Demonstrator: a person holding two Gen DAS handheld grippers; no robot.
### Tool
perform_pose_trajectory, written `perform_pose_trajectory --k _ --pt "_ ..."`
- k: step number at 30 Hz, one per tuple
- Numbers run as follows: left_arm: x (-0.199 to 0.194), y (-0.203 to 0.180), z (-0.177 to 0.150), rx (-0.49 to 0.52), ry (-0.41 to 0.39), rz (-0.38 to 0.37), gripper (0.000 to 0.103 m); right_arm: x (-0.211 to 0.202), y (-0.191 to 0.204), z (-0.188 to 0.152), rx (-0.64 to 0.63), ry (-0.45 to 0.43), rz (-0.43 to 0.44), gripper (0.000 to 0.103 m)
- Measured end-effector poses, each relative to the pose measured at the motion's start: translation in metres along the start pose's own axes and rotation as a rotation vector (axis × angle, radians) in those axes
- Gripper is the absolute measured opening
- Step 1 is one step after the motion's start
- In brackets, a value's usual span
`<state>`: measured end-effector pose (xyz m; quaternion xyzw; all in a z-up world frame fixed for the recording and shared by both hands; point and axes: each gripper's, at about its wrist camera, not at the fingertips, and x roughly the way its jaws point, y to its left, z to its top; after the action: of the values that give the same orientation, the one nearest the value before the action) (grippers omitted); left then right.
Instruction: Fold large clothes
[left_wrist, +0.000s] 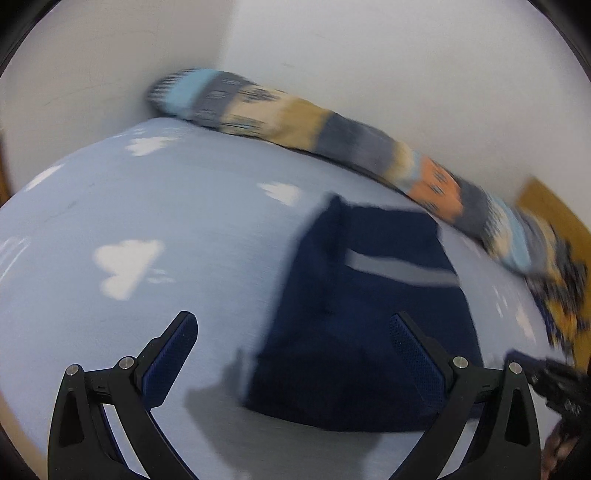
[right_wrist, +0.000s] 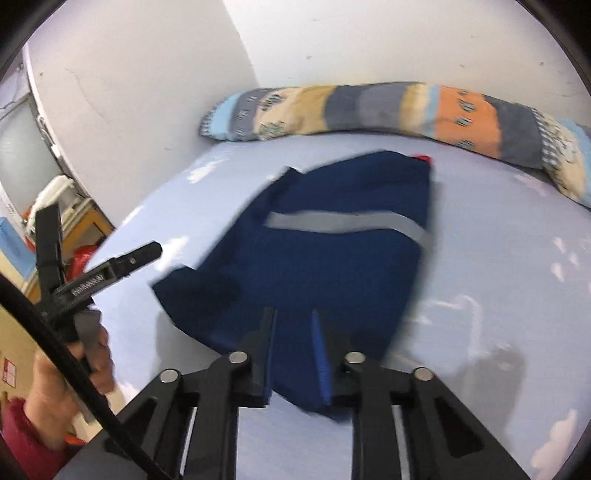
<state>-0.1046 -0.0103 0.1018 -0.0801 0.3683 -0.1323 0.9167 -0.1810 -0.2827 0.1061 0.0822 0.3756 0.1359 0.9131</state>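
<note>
A folded navy garment (left_wrist: 369, 332) (right_wrist: 332, 266) with a grey reflective stripe (right_wrist: 347, 223) lies flat on a pale blue bed sheet (left_wrist: 147, 206) (right_wrist: 498, 258). My left gripper (left_wrist: 293, 319) is open wide above the garment's near left edge, and nothing sits between its pads. It also shows in the right wrist view, my left gripper (right_wrist: 103, 236) held in a hand (right_wrist: 74, 369) at the bed's left side. The fingers of my right gripper (right_wrist: 293, 314) stand close together over the garment's near corner. Navy cloth fills the narrow gap, and whether the pads press on it is unclear.
A long patterned bolster (left_wrist: 332, 136) (right_wrist: 369, 107) lies along the white wall at the far side of the bed. Left of the bed stand furniture and a red bag (right_wrist: 79, 258). A yellow-brown board (left_wrist: 550, 210) sits at the right.
</note>
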Motion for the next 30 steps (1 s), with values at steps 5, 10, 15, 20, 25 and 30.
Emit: perform_pose_trajectory --k 5,10,15,20,25,30 --pt "0.016 -0.048 -0.011 0.18 0.039 -0.024 0.103 0.004 -0.03 -0.025 0.088 -0.012 0.021 0.014" --pt "0.049 -0.043 -0.022 0.217 0.139 0.06 0.103 0.022 -0.008 -0.019 0.008 -0.019 0.019 0.013" --pt "0.077 -0.002 -0.033 0.085 0.266 0.084 0.103 0.062 -0.002 -0.039 -0.05 0.066 -0.025 0.015" --pt "0.064 -0.002 -0.031 0.102 0.218 0.117 0.103 0.084 -0.027 -0.047 0.056 0.099 0.084 0.015" --pt "0.035 -0.013 -0.019 0.135 0.094 0.085 0.103 0.066 -0.038 -0.036 0.141 0.094 0.155 0.014" --pt "0.021 -0.024 0.016 0.114 0.005 0.013 0.103 0.024 -0.051 -0.005 0.187 -0.039 0.154 0.014"
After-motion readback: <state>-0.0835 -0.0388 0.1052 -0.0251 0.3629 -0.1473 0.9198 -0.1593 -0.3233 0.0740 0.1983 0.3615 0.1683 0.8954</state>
